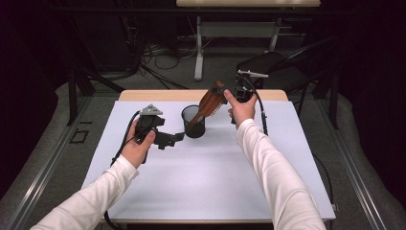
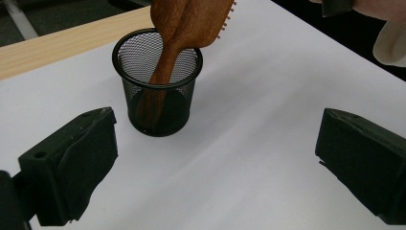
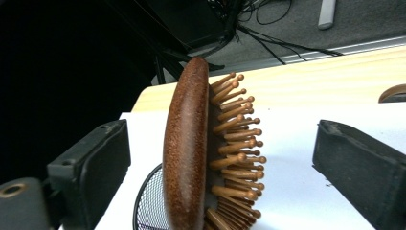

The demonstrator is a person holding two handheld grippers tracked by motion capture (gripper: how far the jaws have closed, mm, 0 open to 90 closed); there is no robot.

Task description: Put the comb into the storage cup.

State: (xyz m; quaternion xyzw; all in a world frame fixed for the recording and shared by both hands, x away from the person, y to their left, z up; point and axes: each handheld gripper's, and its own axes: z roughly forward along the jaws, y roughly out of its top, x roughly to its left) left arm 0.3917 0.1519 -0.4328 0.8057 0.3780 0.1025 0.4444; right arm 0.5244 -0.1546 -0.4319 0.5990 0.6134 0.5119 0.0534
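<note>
In the high view, two white sleeves come in from the bottom edge, each cut off there, and each hand carries a black gripper over a white-covered desk (image 1: pixel 210 182). The left gripper (image 1: pixel 178 137) sits low above the desk surface, just left of a black mesh cup (image 1: pixel 193 121), with its jaws standing wide apart and nothing between them; in the left gripper view the cup stands ahead of those jaws, well clear of both pads. A wooden hairbrush (image 1: pixel 207 106) stands handle-down in the cup and leans to the right, its bristled head above the rim. The lower part of the handle shows only dimly through the mesh, and the top of the head is cut off in the left gripper view. The right gripper (image 1: pixel 230 93) is held higher, at the brush head, near the far edge of the desk. In the right gripper view its jaws stand apart on either side of the head with a gap on each side, so neither pad presses on the wood; the bristle pins face the right-hand jaw. No brand, label or writing can be read anywhere. Beyond the desk, cables, a chair and another desk's legs lie in a dim room, hard to make out.
</note>
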